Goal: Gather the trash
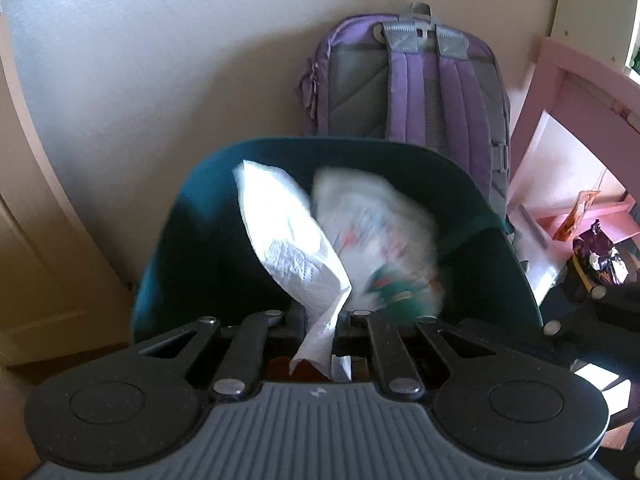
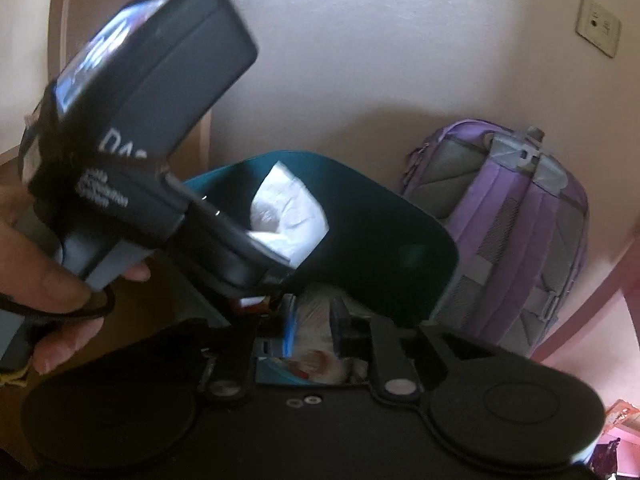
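A dark teal bin [image 1: 192,240] stands against the wall, its mouth facing me; it also shows in the right wrist view [image 2: 384,248]. My left gripper [image 1: 320,320] is shut on a white paper towel [image 1: 296,248] that hangs over the bin's mouth. A blurred white printed wrapper [image 1: 376,232] is beside the towel inside the bin. My right gripper [image 2: 312,320] is shut on a crumpled white and red wrapper [image 2: 316,356] at the bin's near edge. The left gripper's body [image 2: 152,120] and the hand holding it fill the left of the right wrist view.
A purple and grey backpack [image 1: 412,92] leans on the wall behind the bin, also in the right wrist view [image 2: 516,232]. Pink furniture [image 1: 560,92] with wrappers [image 1: 600,256] on its shelf stands at the right. A wooden door [image 1: 36,240] is at the left.
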Demonstrator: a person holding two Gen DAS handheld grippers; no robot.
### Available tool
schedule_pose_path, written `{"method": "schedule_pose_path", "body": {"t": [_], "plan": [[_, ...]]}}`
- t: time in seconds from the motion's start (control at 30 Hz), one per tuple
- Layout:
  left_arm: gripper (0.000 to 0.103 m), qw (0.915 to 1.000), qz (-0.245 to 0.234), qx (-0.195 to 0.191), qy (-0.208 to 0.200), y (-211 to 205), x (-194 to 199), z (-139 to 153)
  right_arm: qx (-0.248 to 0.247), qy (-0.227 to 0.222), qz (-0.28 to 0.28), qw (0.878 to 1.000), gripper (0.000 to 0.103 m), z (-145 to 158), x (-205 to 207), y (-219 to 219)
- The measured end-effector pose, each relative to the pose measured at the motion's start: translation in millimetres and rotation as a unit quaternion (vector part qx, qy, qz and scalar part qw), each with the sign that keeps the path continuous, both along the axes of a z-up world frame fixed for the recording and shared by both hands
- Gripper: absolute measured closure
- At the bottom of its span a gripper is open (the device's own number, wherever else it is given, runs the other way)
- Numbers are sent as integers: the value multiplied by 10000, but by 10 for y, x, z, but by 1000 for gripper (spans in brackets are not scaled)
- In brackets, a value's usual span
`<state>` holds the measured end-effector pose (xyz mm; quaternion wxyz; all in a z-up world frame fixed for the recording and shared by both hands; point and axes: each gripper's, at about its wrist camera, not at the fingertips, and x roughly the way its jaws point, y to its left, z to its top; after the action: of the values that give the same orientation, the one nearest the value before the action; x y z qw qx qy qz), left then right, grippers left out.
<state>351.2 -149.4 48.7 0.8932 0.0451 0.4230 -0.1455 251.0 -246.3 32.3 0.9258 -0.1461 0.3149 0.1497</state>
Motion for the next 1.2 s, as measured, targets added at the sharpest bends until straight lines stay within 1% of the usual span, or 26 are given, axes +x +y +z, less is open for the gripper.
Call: {"method": "schedule_pose_path", "body": {"t": [0.03,0.1,0.17,0.23,0.27,0.3,0.33,0.37,0.4,0.43,0.47,0.57,0.7,0.8,0.83,1.0,1.2], "plan": [[90,10000,9,-6,54,-10,7,-11,18,-22,-21,10000,79,14,-18,-20],[86,9999,50,-11,112,-12,5,-27,102,-45,-65,9999,78,47,-59,-69],[81,9999,76,-51,81,-4,-27,-18,176,-66,-95,9998,78,79,-137,-112],[73,9999,78,-122,5,20,-82,13,202,-130,-133,9996,77,100,-215,-161],[71,9998,82,-151,-44,34,-121,35,247,-161,-159,9994,76,114,-259,-194],[65,9998,87,-179,-97,50,-154,68,300,-168,-180,9992,75,124,-288,-222],[52,9996,96,-214,-185,70,-208,103,357,-191,-220,9989,74,138,-332,-250],[45,9993,99,-226,-287,91,-264,145,407,-234,-263,9986,72,153,-373,-275],[35,9988,105,-240,-414,130,-335,184,466,-277,-289,9981,59,172,-419,-294],[32,9982,106,-259,-529,151,-393,220,542,-337,-308,9975,55,200,-488,-315],[31,9974,114,-279,-651,175,-466,268,598,-398,-329,9969,54,224,-539,-336],[31,9958,189,-386,-808,250,-638,393,706,-497,-372,9956,52,303,-694,-381],[23,9917,330,-567,-1106,355,-894,570,893,-657,-389,9931,48,411,-935,-423],[22,9878,363,-691,-1344,427,-1119,716,1026,-768,-385,9910,46,487,-1112,-451],[20,9871,375,-692,-1398,440,-1183,753,1063,-805,-386,9903,45,511,-1172,-458],[20,9825,365,-660,-1700,509,-1547,890,1255,-976,-377,9866,45,622,-1488,-472],[20,9809,302,-542,-1842,569,-1942,928,1482,-1117,-385,9819,44,716,-1788,-488]]}}
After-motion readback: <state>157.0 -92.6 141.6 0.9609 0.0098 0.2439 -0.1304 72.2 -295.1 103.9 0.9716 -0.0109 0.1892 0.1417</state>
